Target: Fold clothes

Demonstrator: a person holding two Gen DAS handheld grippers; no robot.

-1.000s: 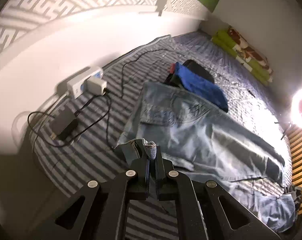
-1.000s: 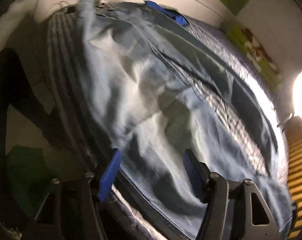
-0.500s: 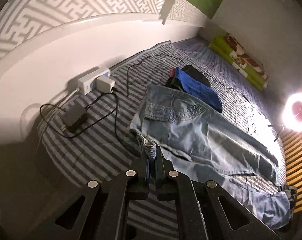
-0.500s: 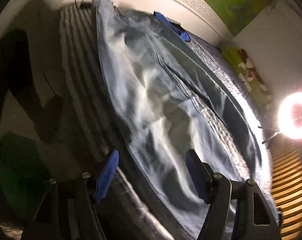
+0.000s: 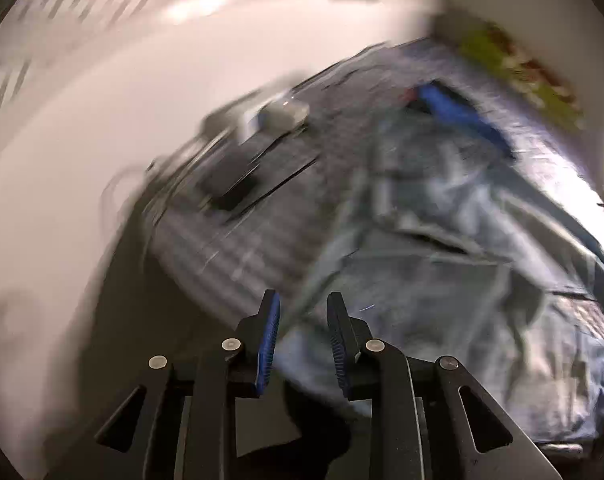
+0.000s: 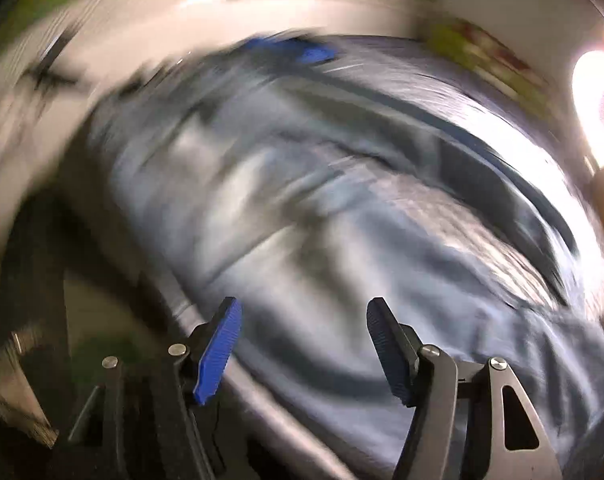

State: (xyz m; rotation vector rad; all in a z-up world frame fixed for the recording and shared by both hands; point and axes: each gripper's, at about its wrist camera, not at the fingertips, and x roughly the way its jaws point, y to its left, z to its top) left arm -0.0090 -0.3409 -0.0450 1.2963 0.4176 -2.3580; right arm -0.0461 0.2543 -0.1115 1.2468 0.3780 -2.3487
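Jeans (image 5: 453,240) lie spread on bed (image 5: 238,248), not folded yet. Left tool (image 5: 302,308) jaws just opening, jeans edge between, not squeezed. Right tool (image 6: 302,312) wide open, holds nothing, jeans at 12 o'clock. Folding all left.

- the jeans (image 5: 453,264) cover most of the striped bed cover (image 5: 238,256), with bare stripes between denim and headboard (image 5: 82,140).
- on that strip a power strip (image 5: 278,114), a black adapter (image 5: 232,188) and cables (image 5: 278,184) block the way.
- a blue garment (image 5: 461,116) lies beyond the jeans, touching their far edge.
- the near bed edge (image 6: 238,376) is bare.
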